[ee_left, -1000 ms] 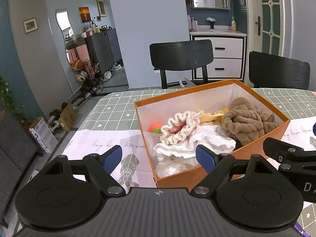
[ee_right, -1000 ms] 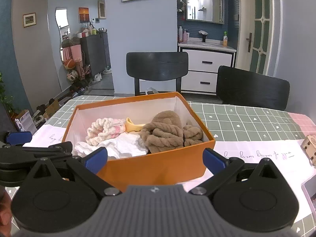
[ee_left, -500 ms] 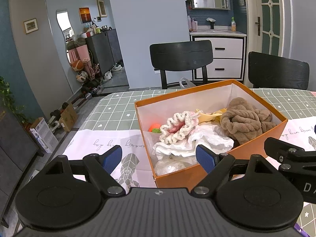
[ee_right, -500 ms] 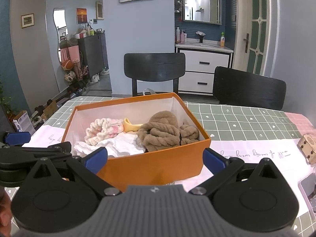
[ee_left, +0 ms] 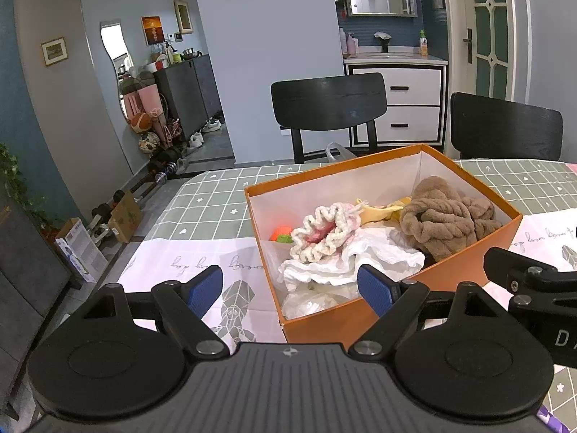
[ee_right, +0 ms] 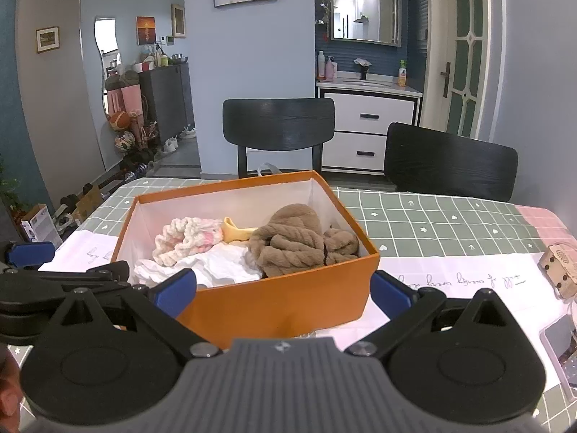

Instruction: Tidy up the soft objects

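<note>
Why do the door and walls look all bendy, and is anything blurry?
Left wrist view: the fisheye lens bows the door and walls at the edges; the orange box stays sharp. Right wrist view: same curving, dark corners, and soft, even light on the brown towel.

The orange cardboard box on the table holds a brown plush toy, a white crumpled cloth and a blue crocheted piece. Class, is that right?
One detail is wrong: the crocheted piece is cream and pink, not blue, as the right wrist view shows. The orange cardboard box, brown plush toy and white crumpled cloth are as stated.

Spread, empty left tongs (ee_left: 290, 290) before orange box (ee_left: 450, 281) of soft objects.
</note>
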Demonstrator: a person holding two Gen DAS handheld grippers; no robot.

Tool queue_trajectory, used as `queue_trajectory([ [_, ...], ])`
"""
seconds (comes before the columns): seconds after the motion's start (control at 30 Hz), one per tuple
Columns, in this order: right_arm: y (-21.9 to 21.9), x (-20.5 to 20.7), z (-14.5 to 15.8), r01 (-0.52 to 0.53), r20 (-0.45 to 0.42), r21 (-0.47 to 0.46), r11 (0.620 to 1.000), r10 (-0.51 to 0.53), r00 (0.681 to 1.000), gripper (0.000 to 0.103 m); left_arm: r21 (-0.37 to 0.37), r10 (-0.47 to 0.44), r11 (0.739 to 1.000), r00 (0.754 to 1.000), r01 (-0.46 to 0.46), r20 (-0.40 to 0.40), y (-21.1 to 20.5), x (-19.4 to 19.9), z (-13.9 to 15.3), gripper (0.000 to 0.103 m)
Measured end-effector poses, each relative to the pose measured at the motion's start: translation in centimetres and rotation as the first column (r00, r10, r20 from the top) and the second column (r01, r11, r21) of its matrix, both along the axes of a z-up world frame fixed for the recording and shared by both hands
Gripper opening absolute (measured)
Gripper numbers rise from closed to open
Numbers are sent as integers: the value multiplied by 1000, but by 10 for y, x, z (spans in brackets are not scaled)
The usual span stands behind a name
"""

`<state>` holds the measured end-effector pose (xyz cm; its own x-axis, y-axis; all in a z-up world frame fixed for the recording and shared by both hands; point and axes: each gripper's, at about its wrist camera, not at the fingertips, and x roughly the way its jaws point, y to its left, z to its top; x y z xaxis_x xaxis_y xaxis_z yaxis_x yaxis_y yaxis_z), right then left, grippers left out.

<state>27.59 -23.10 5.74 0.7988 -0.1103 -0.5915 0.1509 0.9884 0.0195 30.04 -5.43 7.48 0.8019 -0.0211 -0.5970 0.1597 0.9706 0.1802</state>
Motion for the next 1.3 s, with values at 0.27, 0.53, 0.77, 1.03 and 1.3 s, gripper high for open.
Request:
queue_trajectory([
  [0.27, 1, -2, 1, 7, -2, 1, 1000, -7, 1000, 100, 2, 1, 1000, 1000, -1, -2, 0, -1, 1, 99],
  [0.53, 1, -3, 0, 11, -1, 1, 1000, -11, 1000, 100, 2, 1, 1000, 1000, -1, -2, 0, -1, 1, 99],
  [0.77, 1, -2, 0, 10, -3, 1, 1000, -10, 1000, 100, 2, 1, 1000, 1000, -1, -2, 0, -1, 1, 99],
  [1.03, 0, -3, 0, 14, -3, 4, 1000, -14, 1000, 100, 5, 1, 1000, 1000, -1, -2, 0, -2, 2, 99],
  [1.3, 1, -5, 0, 17, 0, 2, 1000, -17, 1000, 100, -4, -9, 1000, 1000, 10, 22, 1, -3, 1, 99],
])
